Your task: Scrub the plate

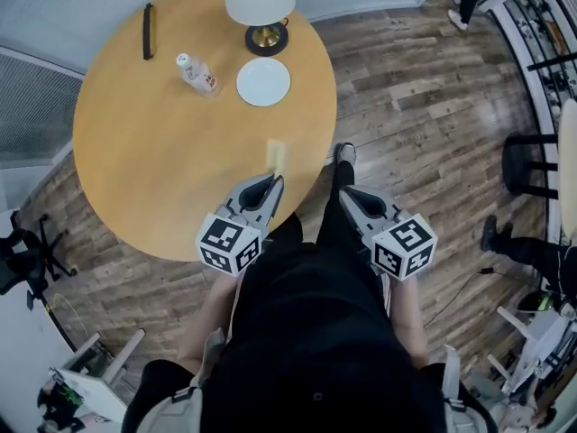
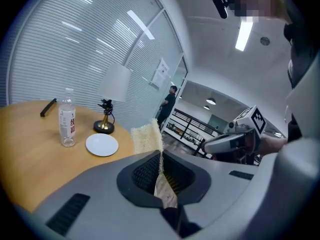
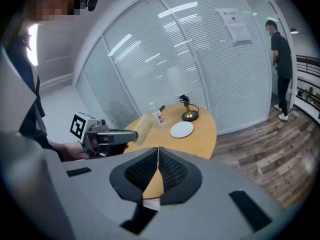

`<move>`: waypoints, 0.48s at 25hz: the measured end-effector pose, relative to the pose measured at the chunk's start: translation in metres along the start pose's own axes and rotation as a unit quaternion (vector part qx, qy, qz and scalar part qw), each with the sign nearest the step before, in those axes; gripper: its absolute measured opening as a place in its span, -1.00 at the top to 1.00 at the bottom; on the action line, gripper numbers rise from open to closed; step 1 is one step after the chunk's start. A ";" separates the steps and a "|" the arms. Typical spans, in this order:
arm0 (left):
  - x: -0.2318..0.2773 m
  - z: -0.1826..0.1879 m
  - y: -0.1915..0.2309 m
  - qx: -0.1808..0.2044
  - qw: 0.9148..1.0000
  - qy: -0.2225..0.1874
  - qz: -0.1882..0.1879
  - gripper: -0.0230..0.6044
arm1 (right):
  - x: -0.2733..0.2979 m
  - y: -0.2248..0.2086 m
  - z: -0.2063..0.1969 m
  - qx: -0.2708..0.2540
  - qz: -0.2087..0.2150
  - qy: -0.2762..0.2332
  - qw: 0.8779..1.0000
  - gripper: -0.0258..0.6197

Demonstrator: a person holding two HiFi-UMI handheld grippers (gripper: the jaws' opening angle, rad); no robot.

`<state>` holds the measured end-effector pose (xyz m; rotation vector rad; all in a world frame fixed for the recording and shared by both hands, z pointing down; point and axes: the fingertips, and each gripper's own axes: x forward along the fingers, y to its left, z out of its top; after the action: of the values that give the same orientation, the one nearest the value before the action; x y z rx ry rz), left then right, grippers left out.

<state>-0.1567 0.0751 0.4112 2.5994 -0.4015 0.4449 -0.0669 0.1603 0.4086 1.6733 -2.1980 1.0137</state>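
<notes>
Plate point(image 1: 263, 81): white, bare, flat on far side of round table point(image 1: 153, 161), bottle point(image 1: 196, 73) to its left, lamp base point(image 1: 267, 38) just beyond.
Left gripper point(image 1: 273, 180): over near table edge, jaws clamped on yellow sponge point(image 1: 276, 156). Sponge tip aims ahead; plate straight beyond, well apart.
Right gripper point(image 1: 347, 193): off table at right, jaws together, empty.
Left nearer; forward reach likely next.

Head view looks steeply down; gripper views look forward, low — all share the distant plate point(image 1: 263, 81), table point(image 1: 162, 152).
</notes>
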 end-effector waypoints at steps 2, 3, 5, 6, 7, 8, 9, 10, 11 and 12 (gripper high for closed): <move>0.007 0.008 0.009 -0.017 1.000 -0.013 0.022 0.85 | 0.015 -0.016 0.004 -0.007 0.024 0.020 0.999 0.86; 0.011 0.012 0.013 -0.025 0.999 -0.019 0.034 0.85 | 0.024 -0.024 0.007 -0.011 0.038 0.032 0.999 0.86; 0.018 0.024 0.020 -0.044 0.997 -0.033 0.062 0.85 | 0.040 -0.037 0.019 -0.024 0.070 0.051 0.996 0.86; 0.023 0.030 0.023 -0.055 0.995 -0.040 0.076 0.85 | 0.047 -0.044 0.028 -0.032 0.086 0.058 0.994 0.86; 0.028 0.036 0.026 -0.067 0.993 -0.046 0.089 0.85 | 0.054 -0.051 0.038 -0.039 0.100 0.064 0.992 0.86; 0.033 0.042 0.028 -0.079 0.991 -0.051 0.099 0.85 | 0.061 -0.057 0.048 -0.046 0.113 0.069 0.990 0.86; 0.038 0.047 0.030 -0.090 0.989 -0.055 0.108 0.85 | 0.067 -0.061 0.058 -0.051 0.126 0.073 0.988 0.86; 0.044 0.051 0.032 -0.098 0.987 -0.056 0.116 0.85 | 0.074 -0.066 0.067 -0.056 0.139 0.077 0.986 0.86; 0.050 0.054 0.033 -0.102 0.985 -0.054 0.125 0.85 | 0.081 -0.071 0.075 -0.061 0.150 0.081 0.983 0.86; 0.056 0.056 0.036 -0.103 0.984 -0.049 0.136 0.85 | 0.088 -0.077 0.083 -0.066 0.161 0.085 0.981 0.86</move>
<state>-0.1054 0.0058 0.4001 2.3790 -0.7981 0.3447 -0.0070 0.0313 0.4247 1.1544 -2.4063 1.0139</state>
